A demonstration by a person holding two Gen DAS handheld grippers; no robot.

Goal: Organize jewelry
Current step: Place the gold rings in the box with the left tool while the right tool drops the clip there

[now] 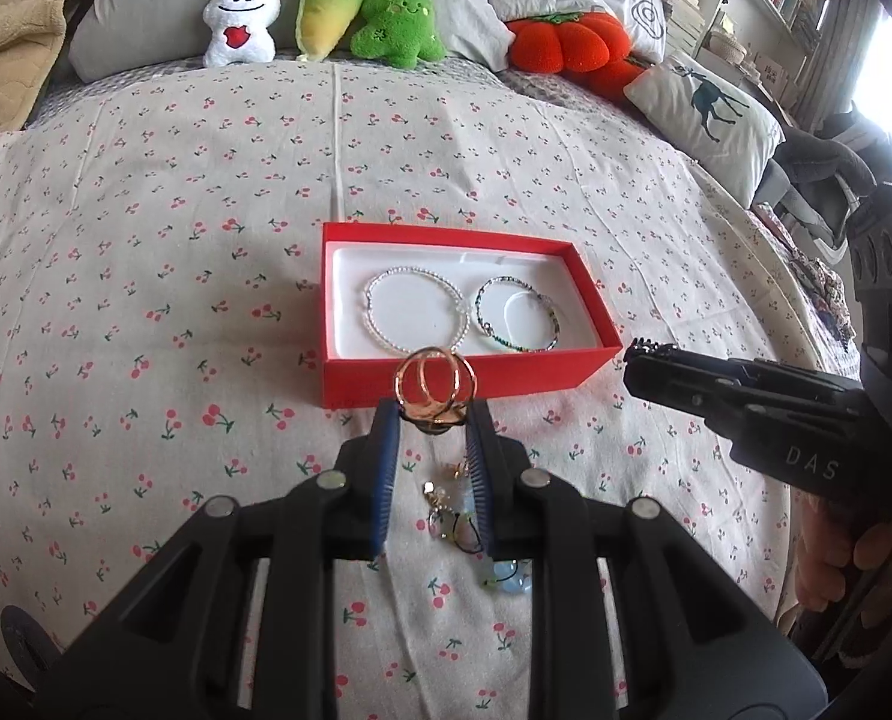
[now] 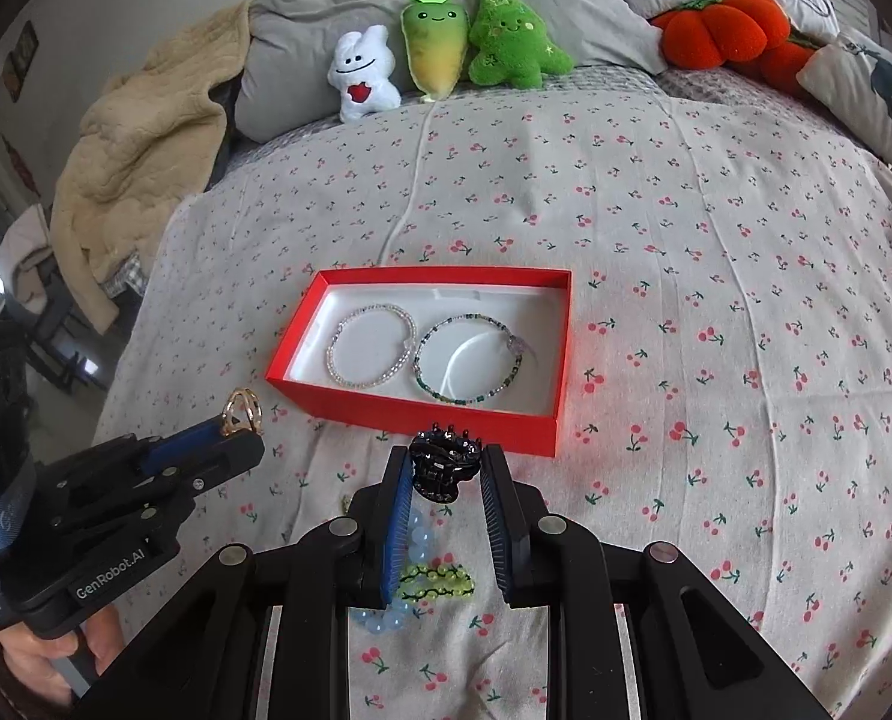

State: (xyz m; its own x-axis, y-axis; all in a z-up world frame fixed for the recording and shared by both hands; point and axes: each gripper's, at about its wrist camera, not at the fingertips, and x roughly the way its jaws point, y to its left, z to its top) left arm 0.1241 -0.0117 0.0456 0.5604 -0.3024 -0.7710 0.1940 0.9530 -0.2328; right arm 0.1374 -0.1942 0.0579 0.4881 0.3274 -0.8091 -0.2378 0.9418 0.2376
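Note:
A red box (image 1: 446,381) (image 2: 386,405) with a white liner lies on the bed. In it are a white bead bracelet (image 1: 413,312) (image 2: 371,345) and a dark green bead bracelet (image 1: 518,315) (image 2: 467,360). My left gripper (image 1: 431,420) (image 2: 239,426) is shut on a gold ring ornament (image 1: 436,384) (image 2: 242,412), just in front of the box's near wall. My right gripper (image 2: 446,468) (image 1: 644,354) is shut on a black claw hair clip (image 2: 443,462), at the box's near right corner. Earrings (image 1: 446,501) and a blue and green bead bracelet (image 2: 419,579) (image 1: 509,579) lie below the grippers.
Plush toys (image 1: 326,15) (image 2: 446,45), an orange plush pumpkin (image 1: 572,42) and pillows (image 1: 704,99) line the head of the bed. A beige blanket (image 2: 140,162) hangs at the left edge. The cherry-print sheet (image 1: 146,240) spreads around the box.

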